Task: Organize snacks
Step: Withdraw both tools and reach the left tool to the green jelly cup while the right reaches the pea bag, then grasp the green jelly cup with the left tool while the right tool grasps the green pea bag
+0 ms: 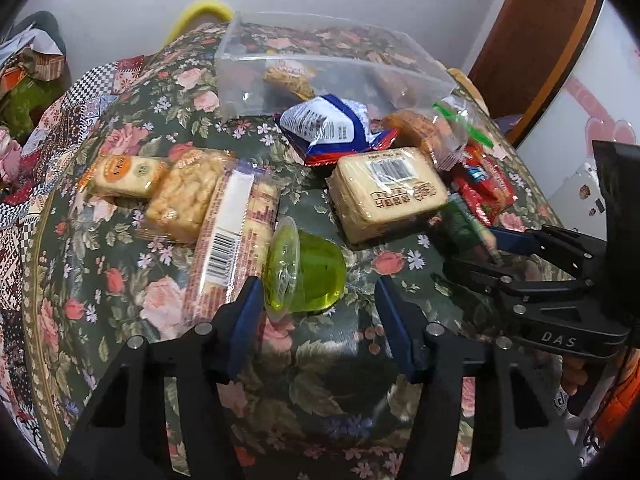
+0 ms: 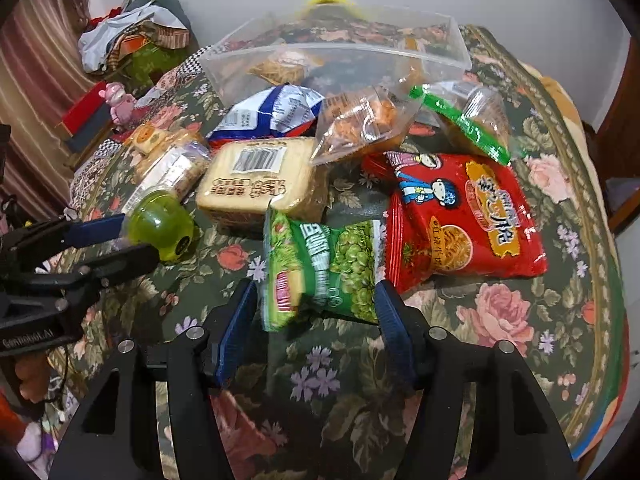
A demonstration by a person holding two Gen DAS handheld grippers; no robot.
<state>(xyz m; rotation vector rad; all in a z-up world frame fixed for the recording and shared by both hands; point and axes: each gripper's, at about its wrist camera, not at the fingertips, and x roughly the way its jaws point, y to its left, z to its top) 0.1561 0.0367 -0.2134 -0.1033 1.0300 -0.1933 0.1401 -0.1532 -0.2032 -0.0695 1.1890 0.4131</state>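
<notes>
My left gripper [image 1: 320, 296] is open, its blue pads on either side of a green jelly cup [image 1: 306, 272] lying on its side on the floral tablecloth; the left pad is close to the cup's lid. My right gripper [image 2: 316, 300] is open around a green pea snack bag [image 2: 320, 268], with the pads at the bag's edges. The clear plastic bin [image 2: 336, 56] stands at the back with a few snacks inside. The jelly cup also shows in the right wrist view [image 2: 164, 224], between the left gripper's fingers [image 2: 96, 230].
Loose snacks lie around: a red noodle-snack bag [image 2: 464, 216], a beige cake pack [image 2: 256, 180], a blue-white bag [image 2: 268, 114], clear zip bags [image 2: 368, 124], and cracker packs [image 1: 232, 232]. The table edge [image 2: 600, 280] curves at the right. A cluttered shelf [image 2: 120, 48] stands at the back left.
</notes>
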